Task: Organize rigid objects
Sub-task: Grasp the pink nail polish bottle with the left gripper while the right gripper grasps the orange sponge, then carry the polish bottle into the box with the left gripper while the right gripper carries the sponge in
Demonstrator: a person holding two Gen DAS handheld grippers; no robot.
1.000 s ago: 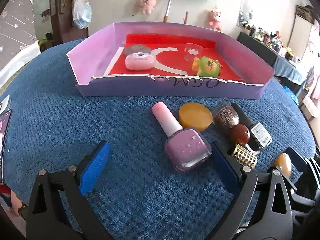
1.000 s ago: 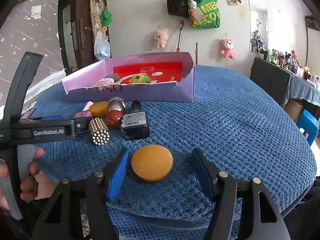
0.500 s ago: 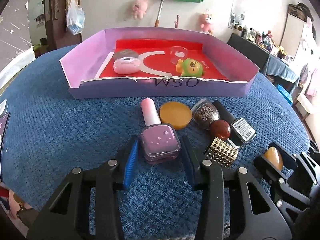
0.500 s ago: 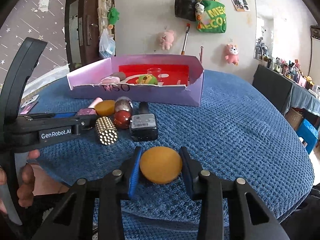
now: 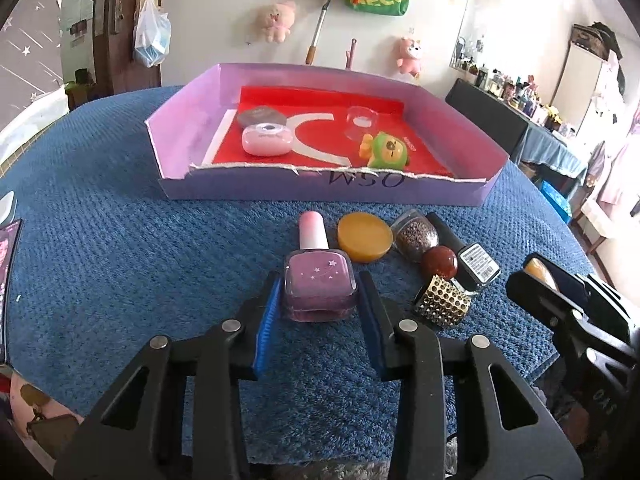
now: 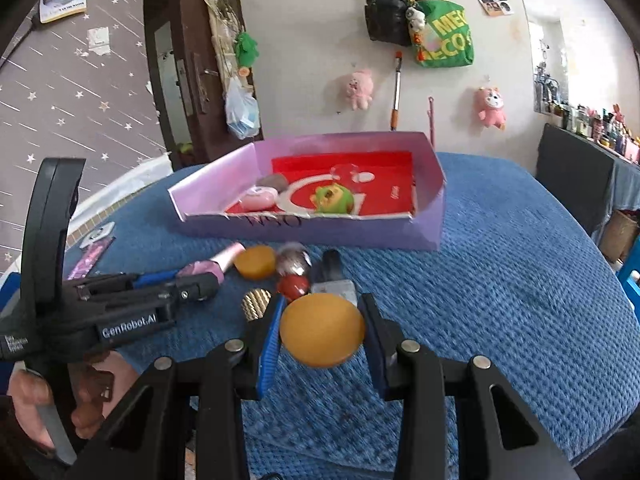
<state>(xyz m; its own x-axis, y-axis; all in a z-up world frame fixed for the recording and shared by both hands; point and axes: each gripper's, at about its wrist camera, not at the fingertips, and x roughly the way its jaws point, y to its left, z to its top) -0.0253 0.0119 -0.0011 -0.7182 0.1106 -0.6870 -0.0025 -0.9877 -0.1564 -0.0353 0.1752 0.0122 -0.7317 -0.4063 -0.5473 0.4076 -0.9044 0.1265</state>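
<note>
The tabletop point(image 5: 120, 264), covered in a blue textured cloth, carries a shallow purple box point(image 5: 320, 190) with a red floor at its far side. Inside the box lie a pink oval case point(image 5: 266, 145), a grey stone point(image 5: 262, 115) behind it, a clear little cup point(image 5: 361, 123) and a green toy figure point(image 5: 386, 151) against the near wall.

In front of the box, a cluster of small things sits on the cloth: an amber disc point(image 5: 365, 237), a glitter-filled bottle point(image 5: 414, 235), a dark red ball point(image 5: 440, 262), a black bottle with a barcode label point(image 5: 478, 266) and a gold studded piece point(image 5: 442, 306).

The left claw point(image 5: 320, 312) is closing on a purple nail polish bottle point(image 5: 320, 284); its blue pads press the bottle's two sides, and the bottle lies flat on the cloth with its pink cap pointing toward the box.

The right claw point(image 6: 322, 340) is clamped on an orange round disc point(image 6: 322, 330), held clear of the cloth in the right wrist view, just in front of the cluster. A hand point(image 6: 36, 396) grips the left tool's handle at the lower left of that view.
</note>
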